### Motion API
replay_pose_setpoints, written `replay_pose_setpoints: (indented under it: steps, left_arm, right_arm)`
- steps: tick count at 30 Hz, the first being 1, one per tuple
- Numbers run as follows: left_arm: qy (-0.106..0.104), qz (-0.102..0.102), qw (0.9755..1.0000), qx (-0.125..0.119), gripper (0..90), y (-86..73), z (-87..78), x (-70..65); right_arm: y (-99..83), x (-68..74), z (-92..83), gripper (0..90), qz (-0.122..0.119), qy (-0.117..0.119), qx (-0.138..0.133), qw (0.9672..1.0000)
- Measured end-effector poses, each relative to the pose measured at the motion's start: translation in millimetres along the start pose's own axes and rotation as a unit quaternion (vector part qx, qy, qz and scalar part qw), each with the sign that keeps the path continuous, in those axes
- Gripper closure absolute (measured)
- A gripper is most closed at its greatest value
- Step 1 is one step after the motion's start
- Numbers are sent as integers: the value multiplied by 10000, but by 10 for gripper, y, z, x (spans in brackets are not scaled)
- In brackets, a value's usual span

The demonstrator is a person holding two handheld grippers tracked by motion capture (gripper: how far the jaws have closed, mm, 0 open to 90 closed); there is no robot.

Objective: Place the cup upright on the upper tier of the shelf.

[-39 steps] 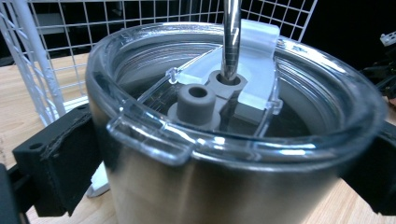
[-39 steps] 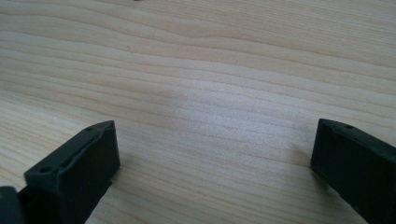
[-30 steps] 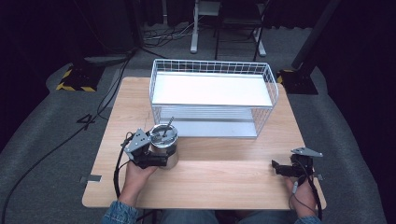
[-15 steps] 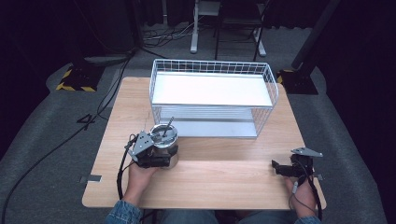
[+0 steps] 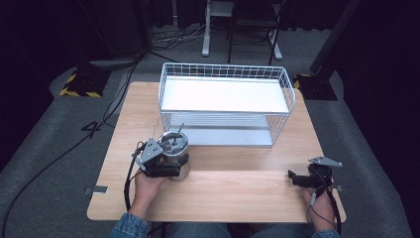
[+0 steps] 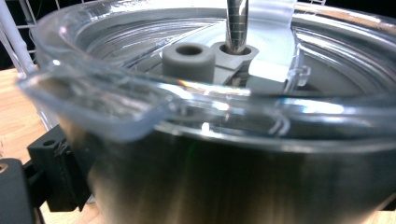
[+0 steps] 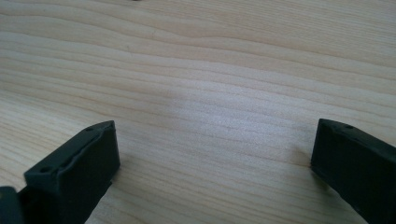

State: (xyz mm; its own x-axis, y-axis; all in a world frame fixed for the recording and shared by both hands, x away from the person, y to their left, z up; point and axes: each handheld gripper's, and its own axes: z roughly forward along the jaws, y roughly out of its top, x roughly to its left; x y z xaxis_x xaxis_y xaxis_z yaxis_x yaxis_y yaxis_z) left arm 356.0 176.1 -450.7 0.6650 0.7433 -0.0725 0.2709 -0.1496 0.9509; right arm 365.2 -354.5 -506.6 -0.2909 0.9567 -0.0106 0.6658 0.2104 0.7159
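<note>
A steel tumbler (image 5: 174, 151) with a clear lid (image 6: 140, 100) and a metal straw (image 6: 236, 23) stands on the wooden table (image 5: 237, 193), just in front of the rack's left end. My left gripper (image 5: 171, 167) is shut on the tumbler's body from the near side, and its left jaw presses the steel wall in the left gripper view. My right gripper (image 5: 296, 178) rests low at the table's near right, pointing left. Its jaws are wide open (image 7: 215, 172), with only bare wood between them.
A white wire rack (image 5: 225, 106) with two shelves stands across the far half of the table, directly behind the tumbler. Black cables trail from both grippers toward the near edge. Beyond the table lie a grey floor and dark stands.
My left gripper has shifted slightly toward the near side around the tumbler, which stays almost in place. The right gripper has not moved.
</note>
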Motion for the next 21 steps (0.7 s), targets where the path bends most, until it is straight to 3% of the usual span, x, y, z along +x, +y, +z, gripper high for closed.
replay_pose_setpoints:
  steps: [9,13,16,21]
  left_arm:
    - [-6,93,10000,-23,36,226,-139,-54]
    - [-72,90,9999,-41,37,366,-204,-91]
    - [-146,203,9997,-13,36,536,-265,-132]
    - [-248,162,9996,-25,36,698,-301,-148]
  right_arm:
    - [0,0,0,12,1,0,0,10000]
    - [0,0,0,12,0,-1,-1,10000]
    - [0,0,0,12,0,0,-1,10000]
    - [0,0,0,12,-1,0,-1,10000]
